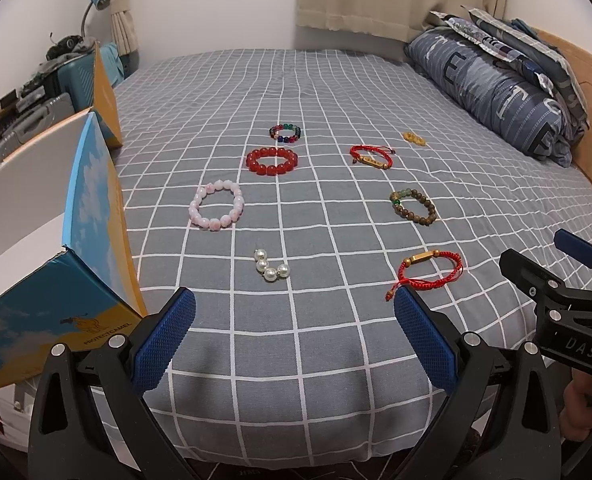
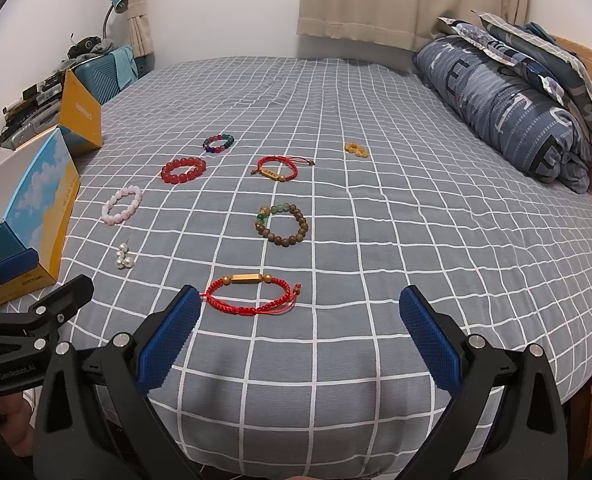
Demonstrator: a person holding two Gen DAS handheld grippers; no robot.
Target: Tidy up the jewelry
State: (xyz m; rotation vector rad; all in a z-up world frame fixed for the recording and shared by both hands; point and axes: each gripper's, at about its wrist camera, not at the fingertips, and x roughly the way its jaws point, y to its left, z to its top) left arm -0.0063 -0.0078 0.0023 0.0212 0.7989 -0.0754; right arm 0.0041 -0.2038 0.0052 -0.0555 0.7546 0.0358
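Nothing sorted yet: eight jewelry pieces lie spread on bed (image 1: 336, 80), open box (image 1: 76, 240) at left edge. Left tool (image 1: 294, 320), right tool (image 2: 298, 316) both spread wide, empty, hovering. Red cord bracelet (image 2: 252, 294) nearest right tool, untouched.

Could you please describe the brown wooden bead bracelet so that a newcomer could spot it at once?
Start at the grey checked bedsheet and find the right-hand column of jewelry. The wooden bead bracelet lies between two red cord bracelets. It alone has dull brown beads, with a few green ones on one side.
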